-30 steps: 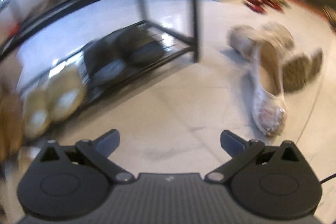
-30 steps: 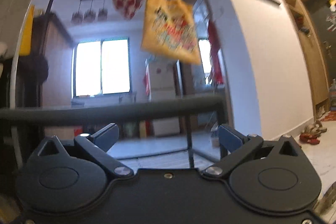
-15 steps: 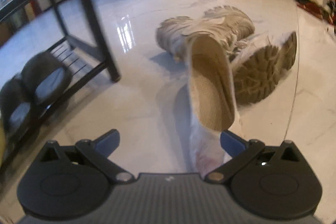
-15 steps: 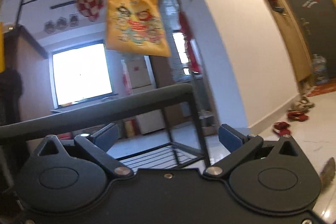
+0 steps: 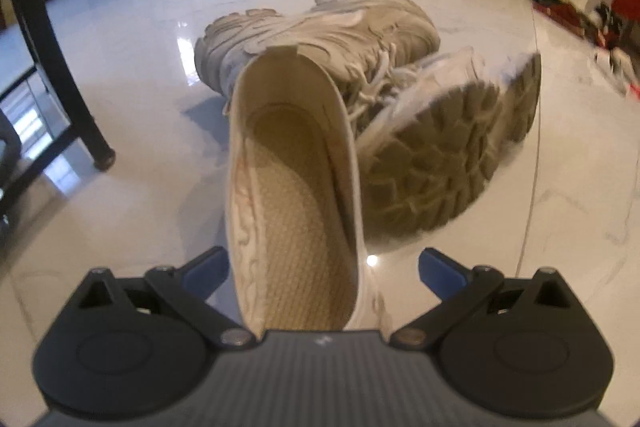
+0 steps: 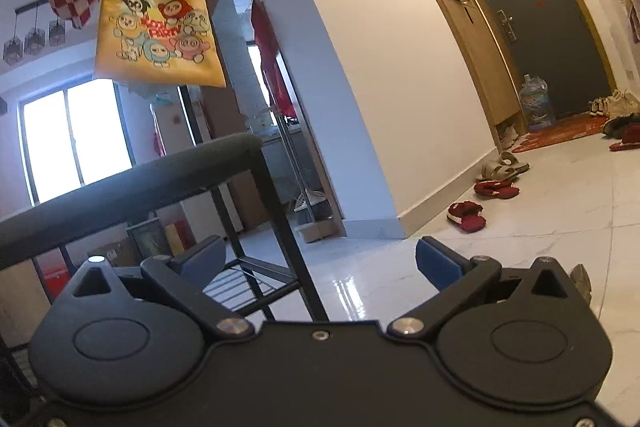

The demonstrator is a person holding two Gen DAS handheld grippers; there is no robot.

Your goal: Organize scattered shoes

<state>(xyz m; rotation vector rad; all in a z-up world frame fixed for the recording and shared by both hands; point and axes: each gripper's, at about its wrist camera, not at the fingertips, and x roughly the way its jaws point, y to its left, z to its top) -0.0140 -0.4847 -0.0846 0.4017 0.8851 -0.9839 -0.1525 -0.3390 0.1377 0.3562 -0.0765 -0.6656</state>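
Left gripper (image 5: 322,267): jaws spread, just been closing, the cream slip-on shoe (image 5: 292,183) between them at lower centre; pads not visibly pressing it. 2 grey sneakers (image 5: 360,39) lie behind it, 1 tipped sole-out. Right gripper (image 6: 318,261): jaws spread, nothing between, black rack rail (image 6: 132,183) at left.

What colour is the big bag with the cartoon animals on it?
The hanging cloth tote bag is yellow; the right wrist view shows it best.
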